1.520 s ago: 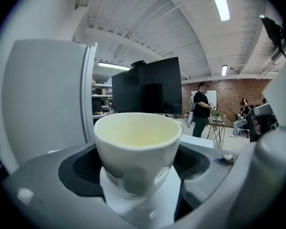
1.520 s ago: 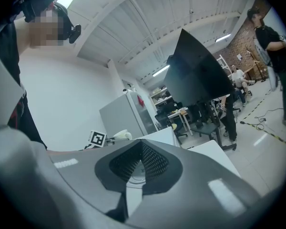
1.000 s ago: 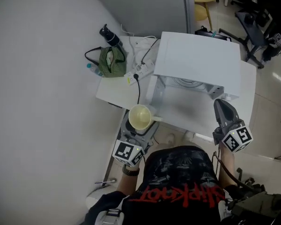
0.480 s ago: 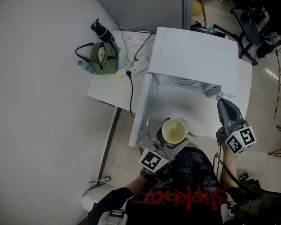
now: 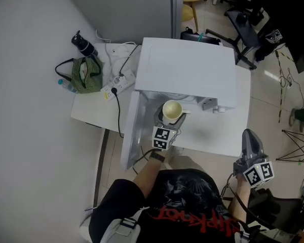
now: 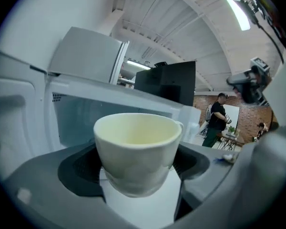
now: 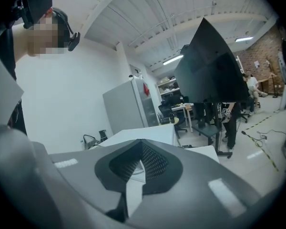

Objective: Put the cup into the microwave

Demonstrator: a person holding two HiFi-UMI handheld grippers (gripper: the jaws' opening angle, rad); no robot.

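Observation:
A cream cup [image 5: 172, 109] sits upright between the jaws of my left gripper [image 5: 171, 117], which is shut on it. The cup is at the mouth of the white microwave [image 5: 187, 67], just under its front top edge. The microwave door [image 5: 131, 130] stands swung open to the left. In the left gripper view the cup [image 6: 136, 144] fills the middle, held by the left gripper [image 6: 136, 173], with the microwave cavity [image 6: 86, 116] right behind it. My right gripper [image 5: 249, 135] hangs off the table's front right corner, shut and empty. Its jaws also meet in the right gripper view [image 7: 140, 149].
A green bag [image 5: 82, 75], a black bottle [image 5: 84, 43] and a power strip [image 5: 117, 84] lie on the white table [image 5: 91, 113] left of the microwave. An office chair [image 5: 245, 32] and a yellow stool [image 5: 190, 9] stand behind. A person [image 6: 214, 119] stands far off.
My left gripper carried the cup from outside the open door, to the right and forward, up to the microwave's mouth. My right gripper drew back from the microwave's front.

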